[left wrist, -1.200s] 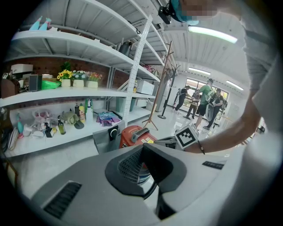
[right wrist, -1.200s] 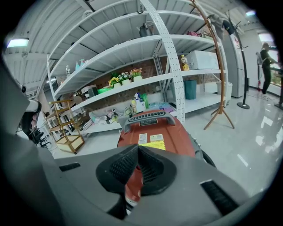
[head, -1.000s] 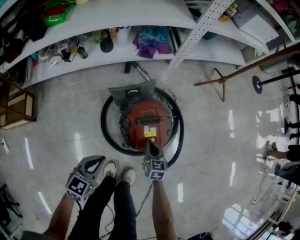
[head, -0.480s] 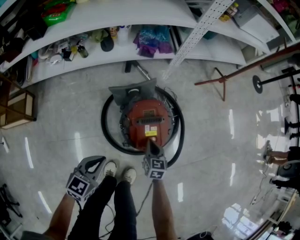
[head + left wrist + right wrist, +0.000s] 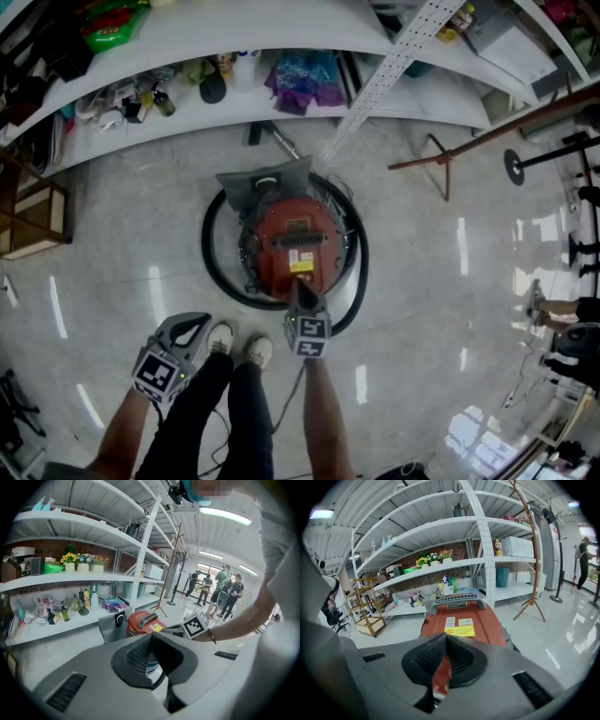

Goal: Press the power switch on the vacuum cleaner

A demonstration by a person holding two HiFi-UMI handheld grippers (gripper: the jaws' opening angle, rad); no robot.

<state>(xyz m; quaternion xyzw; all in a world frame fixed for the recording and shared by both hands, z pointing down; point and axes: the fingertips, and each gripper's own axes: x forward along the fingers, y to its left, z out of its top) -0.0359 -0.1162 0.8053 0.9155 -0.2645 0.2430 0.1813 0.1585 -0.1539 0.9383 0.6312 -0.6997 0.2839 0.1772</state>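
A round red vacuum cleaner (image 5: 295,246) with a dark handle stands on the floor, its black hose (image 5: 214,272) coiled around it. Its red top with a yellow label (image 5: 459,631) fills the right gripper view; it also shows in the left gripper view (image 5: 143,622). My right gripper (image 5: 299,287) is shut, its tips over the near edge of the red top. The switch itself is hidden under the jaws. My left gripper (image 5: 194,323) is shut and held off to the left above the floor, apart from the vacuum cleaner.
White shelving (image 5: 234,28) with bottles, bags and plants runs behind the vacuum cleaner. A wooden rack (image 5: 33,220) stands at the left, a brown coat stand (image 5: 441,164) at the right. My shoes (image 5: 239,345) are just in front of the hose. People stand far right.
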